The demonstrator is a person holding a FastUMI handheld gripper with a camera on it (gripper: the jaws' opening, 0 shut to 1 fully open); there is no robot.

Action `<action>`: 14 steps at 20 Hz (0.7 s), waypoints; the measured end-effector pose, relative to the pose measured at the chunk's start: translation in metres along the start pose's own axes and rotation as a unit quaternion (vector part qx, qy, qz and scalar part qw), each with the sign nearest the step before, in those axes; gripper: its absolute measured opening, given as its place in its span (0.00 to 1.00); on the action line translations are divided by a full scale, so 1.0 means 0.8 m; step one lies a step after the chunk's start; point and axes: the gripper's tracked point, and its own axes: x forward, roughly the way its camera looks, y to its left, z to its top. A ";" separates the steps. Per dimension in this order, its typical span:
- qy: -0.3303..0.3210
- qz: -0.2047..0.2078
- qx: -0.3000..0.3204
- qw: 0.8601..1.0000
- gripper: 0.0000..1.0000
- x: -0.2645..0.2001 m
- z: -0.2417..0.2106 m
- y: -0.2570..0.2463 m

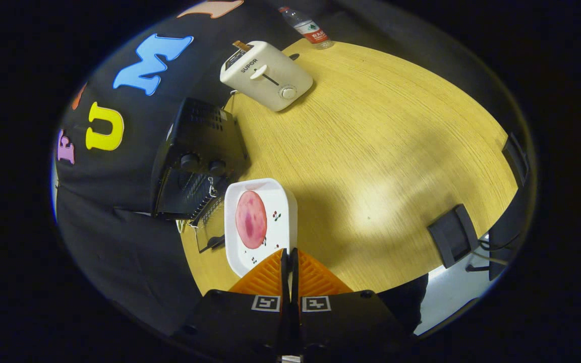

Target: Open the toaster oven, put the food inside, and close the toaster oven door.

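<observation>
Gripper [289,252]: my fingers pinch the plate [280,237] rim, carrying the ham [250,219].
Oven [197,156]: door down, ready for loading.

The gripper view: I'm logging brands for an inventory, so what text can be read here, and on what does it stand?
"SUPOR": on the side of the white toaster.
Water bottle label: too small to read.
Gripper, fingers shut with nothing between them: square coded markers, no words.
Black toaster oven, white plate: no text visible.
</observation>
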 end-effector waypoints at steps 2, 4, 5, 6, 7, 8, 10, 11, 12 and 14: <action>-0.005 0.013 0.003 1.000 0.02 -0.004 -0.013 0.018; -0.009 0.029 0.004 1.000 0.02 -0.004 -0.026 0.042; -0.010 0.038 0.004 0.999 0.02 -0.003 -0.034 0.054; -0.009 0.045 0.006 0.999 0.02 -0.001 -0.043 0.069; -0.008 0.051 0.007 0.999 0.02 0.001 -0.052 0.081; -0.007 0.056 0.007 0.998 0.02 0.003 -0.061 0.091; -0.002 0.058 0.003 0.998 0.02 0.010 -0.078 0.108; 0.000 0.057 0.001 0.998 0.02 0.014 -0.084 0.115; 0.001 0.058 0.000 0.998 0.02 0.017 -0.090 0.123; -0.003 0.059 0.003 0.998 0.02 0.029 -0.094 0.137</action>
